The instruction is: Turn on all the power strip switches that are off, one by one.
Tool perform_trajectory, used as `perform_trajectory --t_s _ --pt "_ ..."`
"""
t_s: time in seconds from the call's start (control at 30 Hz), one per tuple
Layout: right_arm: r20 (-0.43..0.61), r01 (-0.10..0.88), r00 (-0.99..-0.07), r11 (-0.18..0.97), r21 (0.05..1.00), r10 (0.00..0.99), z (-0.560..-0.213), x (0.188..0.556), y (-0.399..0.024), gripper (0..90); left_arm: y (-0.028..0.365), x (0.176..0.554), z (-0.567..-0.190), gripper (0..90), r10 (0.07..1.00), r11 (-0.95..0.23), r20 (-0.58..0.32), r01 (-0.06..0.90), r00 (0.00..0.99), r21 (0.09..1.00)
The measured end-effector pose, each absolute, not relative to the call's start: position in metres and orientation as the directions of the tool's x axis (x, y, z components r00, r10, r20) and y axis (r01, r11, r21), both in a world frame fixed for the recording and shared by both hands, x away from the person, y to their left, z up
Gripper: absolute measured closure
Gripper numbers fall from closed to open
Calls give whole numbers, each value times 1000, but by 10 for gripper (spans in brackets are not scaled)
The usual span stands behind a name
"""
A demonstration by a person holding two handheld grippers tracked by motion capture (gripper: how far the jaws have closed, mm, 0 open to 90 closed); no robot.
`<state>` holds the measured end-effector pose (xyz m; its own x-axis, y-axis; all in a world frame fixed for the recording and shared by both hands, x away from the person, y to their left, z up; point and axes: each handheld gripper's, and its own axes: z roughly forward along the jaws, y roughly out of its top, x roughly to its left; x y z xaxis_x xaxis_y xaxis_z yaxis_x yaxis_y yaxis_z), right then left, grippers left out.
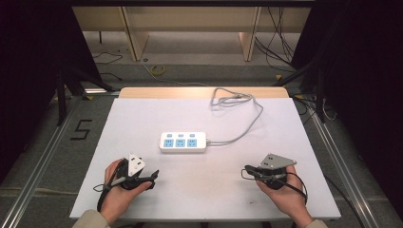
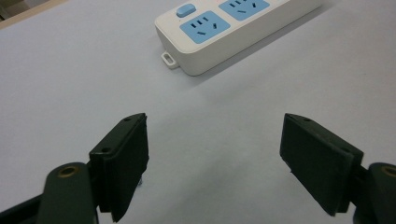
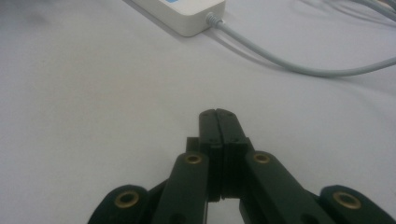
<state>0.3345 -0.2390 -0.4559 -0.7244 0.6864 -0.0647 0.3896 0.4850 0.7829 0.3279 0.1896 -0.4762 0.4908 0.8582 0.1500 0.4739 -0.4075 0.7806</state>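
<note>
My left gripper [image 2: 215,163] shows matt black pads, faintly scuffed, with brass-coloured rivets at the joints. The power strip [image 1: 183,142] looks like smooth white plastic with a soft sheen, its socket faces pale blue. Its cable [image 3: 299,65] is smooth grey, rubbery-looking. The table top [image 1: 199,190] is a matt, pale covering; bare wood shows along its far edge.

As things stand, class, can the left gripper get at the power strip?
Probably yes. The left gripper is open, aimed toward the power strip, with just bare table between them.
</note>
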Motion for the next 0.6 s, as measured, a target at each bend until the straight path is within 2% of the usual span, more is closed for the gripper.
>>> perform_trajectory --t_s 0.6 --pt "-45 408 -739 501 763 672 -448 354 -220 900 191 328 -476 238 859 -410 153 476 489 778"
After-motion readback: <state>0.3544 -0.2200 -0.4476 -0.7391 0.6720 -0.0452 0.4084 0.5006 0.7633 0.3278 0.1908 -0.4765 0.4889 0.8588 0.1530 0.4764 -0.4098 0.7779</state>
